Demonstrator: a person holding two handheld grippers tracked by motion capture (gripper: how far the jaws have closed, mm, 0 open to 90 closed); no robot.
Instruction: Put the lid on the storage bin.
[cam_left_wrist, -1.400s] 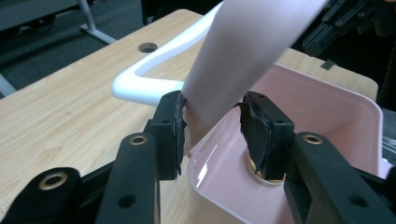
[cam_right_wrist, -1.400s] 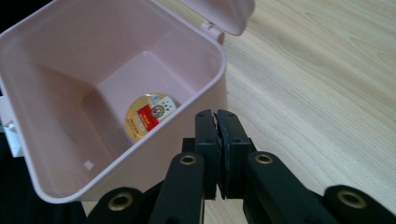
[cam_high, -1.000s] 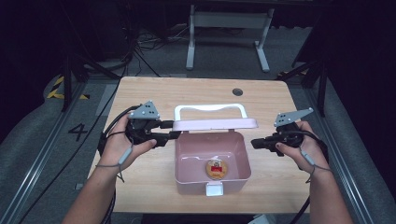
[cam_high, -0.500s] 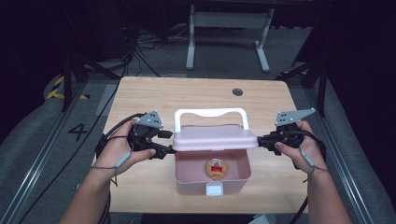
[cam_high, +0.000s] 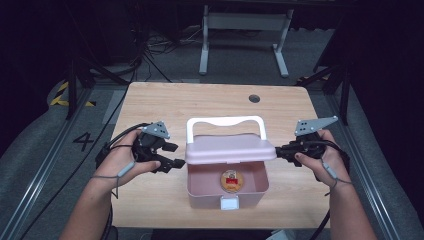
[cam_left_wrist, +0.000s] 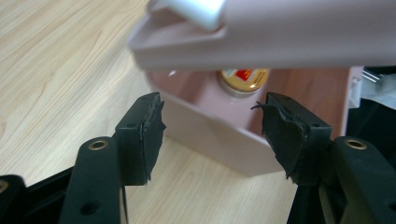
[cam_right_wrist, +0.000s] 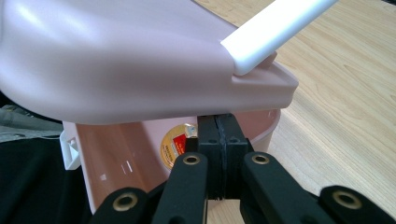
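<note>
On the left side of the wooden table (cam_high: 150, 105), the left gripper (cam_high: 172, 162) is held in the person's left hand (cam_high: 120, 157), just beside the left wall of the pink box (cam_high: 200, 187). In the left gripper view its jaws are seen spread well apart, with nothing between them; the near corner of the box (cam_left_wrist: 224, 140) lies beyond the gap, untouched.

The box stands near the front edge of the table, roughly at its middle. A white latch (cam_high: 230, 202) is seen on its front wall. Inside, on the floor of the box, a small round tin (cam_high: 232, 180) with a gold rim and a red label is lying; it is also seen in the left gripper view (cam_left_wrist: 243, 77) and in the right gripper view (cam_right_wrist: 180, 142).

The pink lid (cam_high: 230, 148) is tilted partway over the box, covering its rear part and leaving the front part uncovered. A white handle (cam_high: 225, 122) arches above the lid.

At the right end of the lid, the right gripper (cam_high: 278, 151) is held in the right hand (cam_high: 325, 155). In the right gripper view its jaws are seen pressed together, their tips tucked under the right edge of the lid (cam_right_wrist: 140, 60); whether the lid's rim is pinched between them cannot be told. A dark round hole (cam_high: 254, 98) is seen in the table toward the far right corner.
</note>
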